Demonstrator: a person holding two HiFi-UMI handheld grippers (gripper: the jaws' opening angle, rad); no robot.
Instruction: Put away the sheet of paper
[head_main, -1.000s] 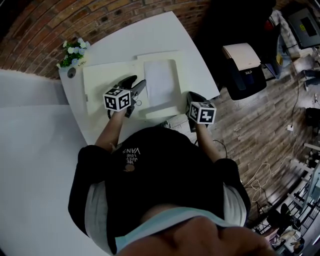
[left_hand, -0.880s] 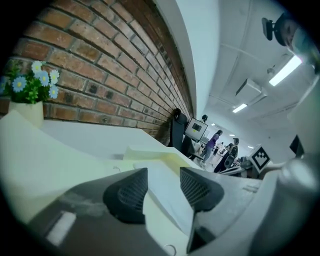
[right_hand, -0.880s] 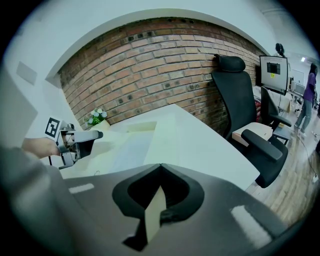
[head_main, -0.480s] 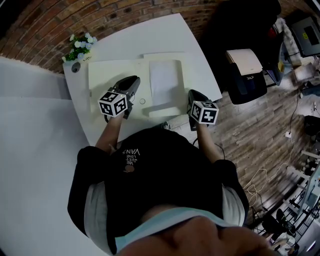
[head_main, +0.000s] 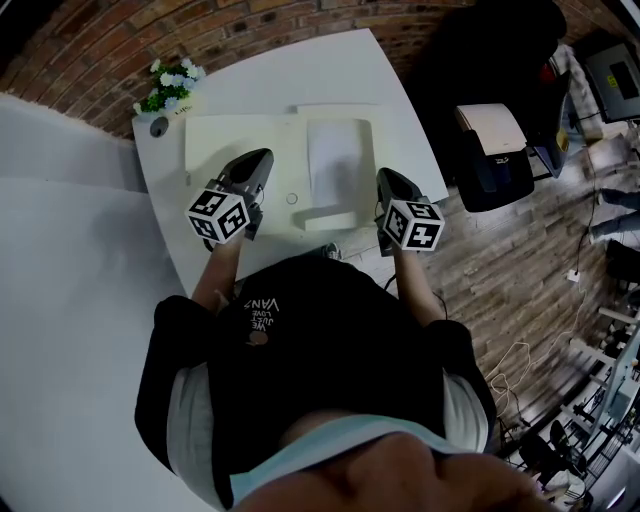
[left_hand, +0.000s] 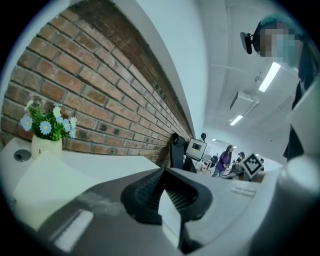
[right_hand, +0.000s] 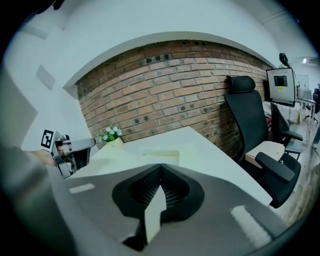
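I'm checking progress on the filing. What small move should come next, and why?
Probably lower the left claw to the cream flap and fold it over: the sheet already lies in the open tray, and that claw, its jaws just closed on nothing, hovers above the flap.

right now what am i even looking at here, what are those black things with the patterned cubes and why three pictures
There is no robot here. A person holds a pinching tool in each hand, each with two fingers and a patterned cube on its back. The picture from above comes from a camera on the person's head. The other two come from cameras riding on the tools, each looking along its own fingers. The left gripper has just closed its fingers with nothing between them. The right gripper is shut and empty too. Both are held over the near side of a white table. On it lies a flat cream folder with a sheet of paper in its right half. A small pot of flowers stands at the far corner.
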